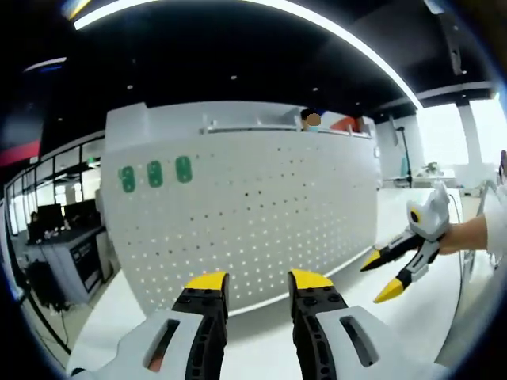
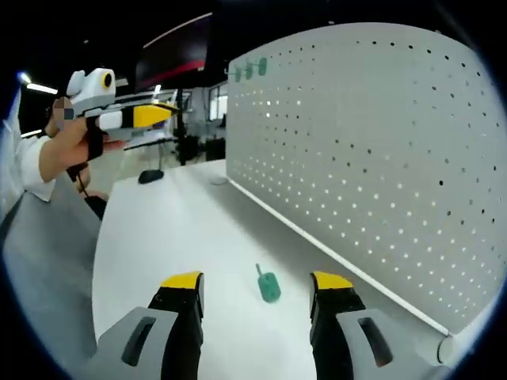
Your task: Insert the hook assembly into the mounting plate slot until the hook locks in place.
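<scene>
Yellow-tipped jaws of the left hand-held gripper rise from the bottom centre of the left gripper view, spread apart with nothing between them. Beyond them the white bench runs up to a white perforated mounting plate that stands upright across the middle of the frame. 3 green hooks sit in a row at the plate's upper left, each a small rounded green piece against the white holes. At the right edge a person's hand holds the right hand-held gripper, its 2 yellow tips parted and pointing down-left over the bench, empty.

Seen from the right gripper view, that gripper's own jaws stand at the bottom centre, released and wide apart. Between the tips, slightly farther off, a green hook assembly lies loose on the bench: a rounded green head with a thin stem pointing toward the upper part of the frame. It is near the foot of the mounting plate but apart from it. The plate fills the right half, and the 3 green hooks show small at its top left corner. At upper left a hand grips the left hand-held gripper, held level well above the bench, its yellow tip aimed toward the plate, jaws parted.
</scene>
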`<state>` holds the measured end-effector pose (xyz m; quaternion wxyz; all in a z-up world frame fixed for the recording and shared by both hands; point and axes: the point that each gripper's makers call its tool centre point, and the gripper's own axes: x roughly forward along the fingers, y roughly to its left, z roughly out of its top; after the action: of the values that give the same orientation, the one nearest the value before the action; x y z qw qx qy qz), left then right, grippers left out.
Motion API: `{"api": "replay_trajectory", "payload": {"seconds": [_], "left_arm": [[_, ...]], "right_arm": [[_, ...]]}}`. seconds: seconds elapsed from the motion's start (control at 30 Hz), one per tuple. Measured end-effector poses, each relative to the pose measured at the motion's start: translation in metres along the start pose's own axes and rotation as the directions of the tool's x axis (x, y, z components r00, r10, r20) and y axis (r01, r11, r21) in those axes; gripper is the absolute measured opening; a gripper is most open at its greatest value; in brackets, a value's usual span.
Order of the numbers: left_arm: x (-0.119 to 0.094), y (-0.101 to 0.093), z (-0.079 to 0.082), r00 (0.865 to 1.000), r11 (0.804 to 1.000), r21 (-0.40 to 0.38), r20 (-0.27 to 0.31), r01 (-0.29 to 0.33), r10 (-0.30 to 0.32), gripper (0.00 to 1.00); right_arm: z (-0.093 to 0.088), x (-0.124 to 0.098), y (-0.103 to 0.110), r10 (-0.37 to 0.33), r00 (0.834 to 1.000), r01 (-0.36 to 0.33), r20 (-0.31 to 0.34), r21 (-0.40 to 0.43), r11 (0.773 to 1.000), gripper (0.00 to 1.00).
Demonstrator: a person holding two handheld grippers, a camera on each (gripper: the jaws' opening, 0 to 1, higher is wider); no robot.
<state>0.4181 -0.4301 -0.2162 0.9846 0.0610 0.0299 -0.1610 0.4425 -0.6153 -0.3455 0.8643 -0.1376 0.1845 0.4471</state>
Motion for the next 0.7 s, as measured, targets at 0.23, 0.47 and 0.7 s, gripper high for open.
{"api": "replay_trajectory", "payload": {"seconds": [0.23, 0.47, 0.7], "left_arm": [[0.001, -0.004, 0.000, 1.000, 1.000, -0.007, -0.001, 0.014, -0.014, 0.31], [0.001, -0.009, -0.002, 0.999, 0.999, -0.012, -0.005, 0.033, -0.033, 0.31], [0.000, -0.011, 0.000, 0.999, 0.999, -0.013, -0.004, 0.045, -0.045, 0.31]], "right_arm": [[-0.001, 0.008, 0.003, 0.005, 1.000, -0.005, -0.022, -0.025, 1.000, 0.52], [-0.005, 0.017, 0.006, 0.019, 0.996, -0.026, -0.089, -0.084, 0.996, 0.43], [-0.003, 0.028, 0.007, 0.014, 0.990, -0.032, -0.138, -0.126, 0.991, 0.34]]}}
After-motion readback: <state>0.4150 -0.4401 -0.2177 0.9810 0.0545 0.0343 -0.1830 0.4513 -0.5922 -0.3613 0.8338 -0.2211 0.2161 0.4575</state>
